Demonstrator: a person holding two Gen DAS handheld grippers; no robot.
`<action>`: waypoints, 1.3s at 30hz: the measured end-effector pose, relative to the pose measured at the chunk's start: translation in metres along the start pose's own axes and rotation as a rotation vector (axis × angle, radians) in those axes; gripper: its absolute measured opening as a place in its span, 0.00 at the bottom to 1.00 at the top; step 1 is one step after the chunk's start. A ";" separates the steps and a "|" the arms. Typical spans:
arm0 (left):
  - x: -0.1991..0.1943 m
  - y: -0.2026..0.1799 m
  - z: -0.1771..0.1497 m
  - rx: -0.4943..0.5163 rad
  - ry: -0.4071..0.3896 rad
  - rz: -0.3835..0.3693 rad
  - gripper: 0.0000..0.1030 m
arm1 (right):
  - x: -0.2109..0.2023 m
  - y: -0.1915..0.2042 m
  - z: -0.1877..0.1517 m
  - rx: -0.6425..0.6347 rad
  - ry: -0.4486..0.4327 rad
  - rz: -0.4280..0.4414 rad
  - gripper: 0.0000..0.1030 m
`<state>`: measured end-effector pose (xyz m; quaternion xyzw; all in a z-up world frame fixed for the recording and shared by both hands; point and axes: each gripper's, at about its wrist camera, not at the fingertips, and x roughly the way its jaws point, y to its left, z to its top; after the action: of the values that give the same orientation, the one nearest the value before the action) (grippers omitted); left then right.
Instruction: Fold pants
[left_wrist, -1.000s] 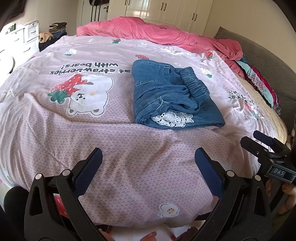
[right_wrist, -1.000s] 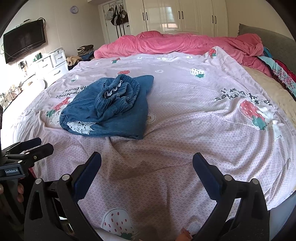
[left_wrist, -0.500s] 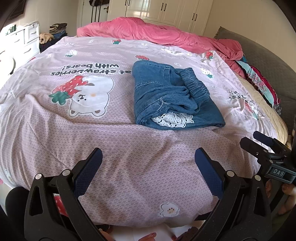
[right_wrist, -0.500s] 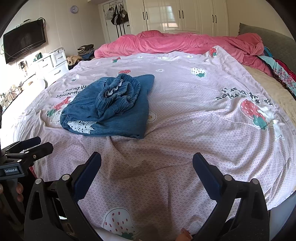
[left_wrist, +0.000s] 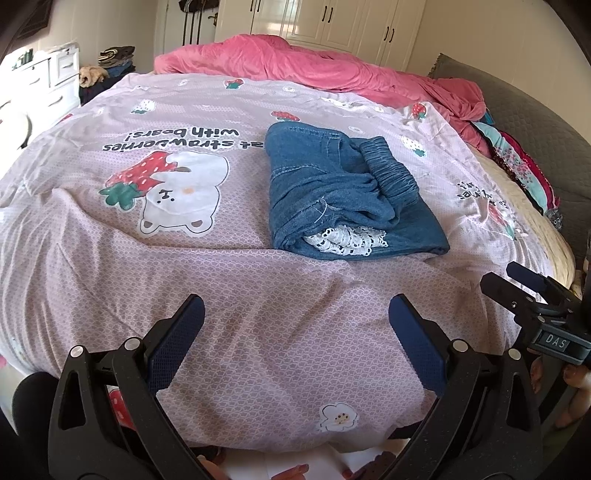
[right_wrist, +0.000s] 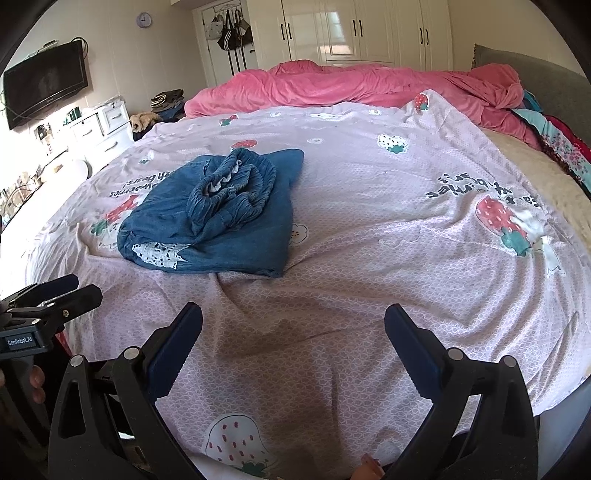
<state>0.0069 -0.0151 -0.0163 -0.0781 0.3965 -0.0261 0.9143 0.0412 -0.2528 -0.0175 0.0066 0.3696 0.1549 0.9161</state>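
The blue denim pants (left_wrist: 343, 199) lie folded into a compact bundle on the bed, on the pink strawberry-and-bear sheet (left_wrist: 221, 295), with the gathered elastic waistband (right_wrist: 236, 192) heaped on top and a white lace trim (left_wrist: 347, 240) showing at the near edge. Beyond them a pink duvet (right_wrist: 369, 85) is bunched along the far side of the bed, before white wardrobe doors (right_wrist: 369, 29). Both tongs hang over the near edge of the sheet, well apart from the pants: the left tongs (left_wrist: 295, 343) stand wide apart and empty, and the right tongs (right_wrist: 293, 343) likewise gape with nothing between the blue pads.
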 end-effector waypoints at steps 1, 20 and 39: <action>0.000 0.000 0.000 0.001 -0.001 -0.002 0.91 | 0.000 0.000 0.000 0.000 0.000 0.000 0.96; 0.000 0.000 -0.002 0.003 0.009 0.003 0.91 | 0.002 0.002 -0.001 -0.009 0.007 -0.005 0.96; 0.001 0.002 0.001 0.023 0.029 -0.017 0.91 | 0.003 0.006 0.001 -0.029 0.017 -0.022 0.96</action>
<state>0.0082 -0.0128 -0.0169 -0.0707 0.4086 -0.0396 0.9091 0.0418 -0.2464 -0.0183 -0.0121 0.3751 0.1501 0.9147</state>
